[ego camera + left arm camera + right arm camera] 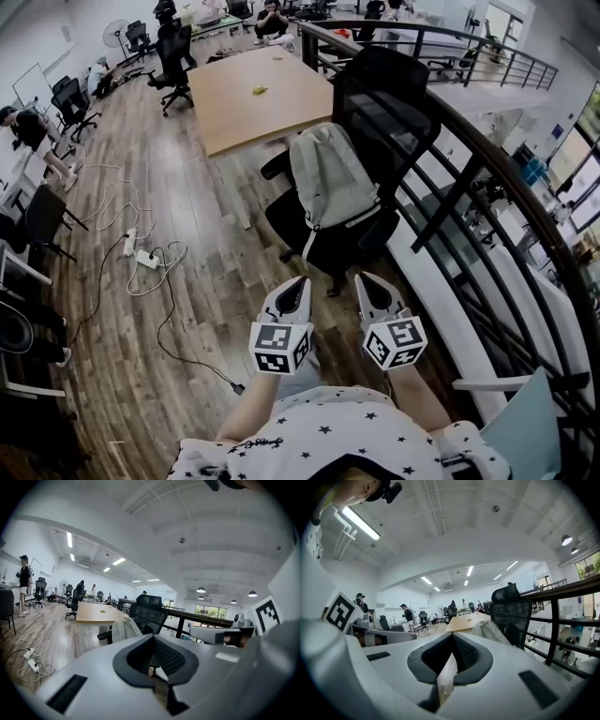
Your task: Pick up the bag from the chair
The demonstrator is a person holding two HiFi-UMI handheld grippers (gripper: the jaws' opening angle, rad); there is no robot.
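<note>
Two pairs of jaws, both clenched on nothing. The left gripper [300, 284] points at the grey bag [330, 178], which stands upright on the black chair [394, 103], long axis vertical, leaning against the backrest. The right gripper [364, 281] sits alongside.

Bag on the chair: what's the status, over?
Left gripper shut, empty. Right gripper shut, empty. Bag leaning on chair back, untouched. Nothing in the way.
</note>
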